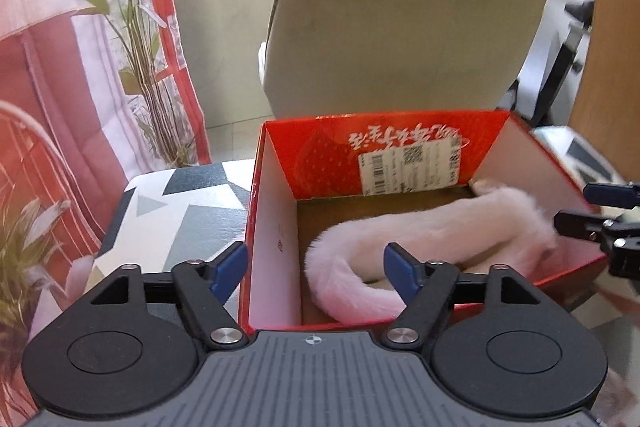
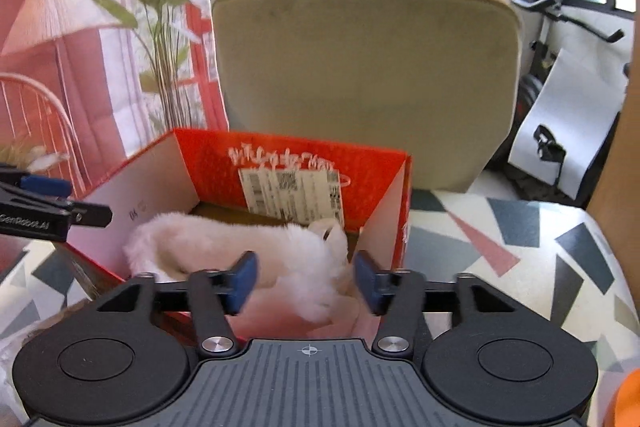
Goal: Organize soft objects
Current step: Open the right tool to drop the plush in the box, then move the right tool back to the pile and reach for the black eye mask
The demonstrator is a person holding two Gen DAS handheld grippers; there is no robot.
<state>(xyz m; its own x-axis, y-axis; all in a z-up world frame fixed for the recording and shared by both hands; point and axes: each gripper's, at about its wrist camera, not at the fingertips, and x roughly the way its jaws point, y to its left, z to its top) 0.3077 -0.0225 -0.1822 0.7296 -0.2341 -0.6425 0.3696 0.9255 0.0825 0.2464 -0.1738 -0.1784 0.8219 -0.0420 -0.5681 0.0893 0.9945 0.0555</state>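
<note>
Now, my left tongs (image 1: 316, 269) wide, my right tongs (image 2: 306, 281) parted, fluffy pink plush (image 1: 432, 231) resting unheld inside red box (image 1: 272, 227).

Black tongs (image 1: 316, 269), blue pads (image 1: 396, 269), silver screws, ribbed grey housing.

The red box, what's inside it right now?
Inside the red box lies one fluffy pink plush piece, curled along the brown cardboard floor. The floor under the plush and the near corners behind the gripper bodies are hidden.
</note>
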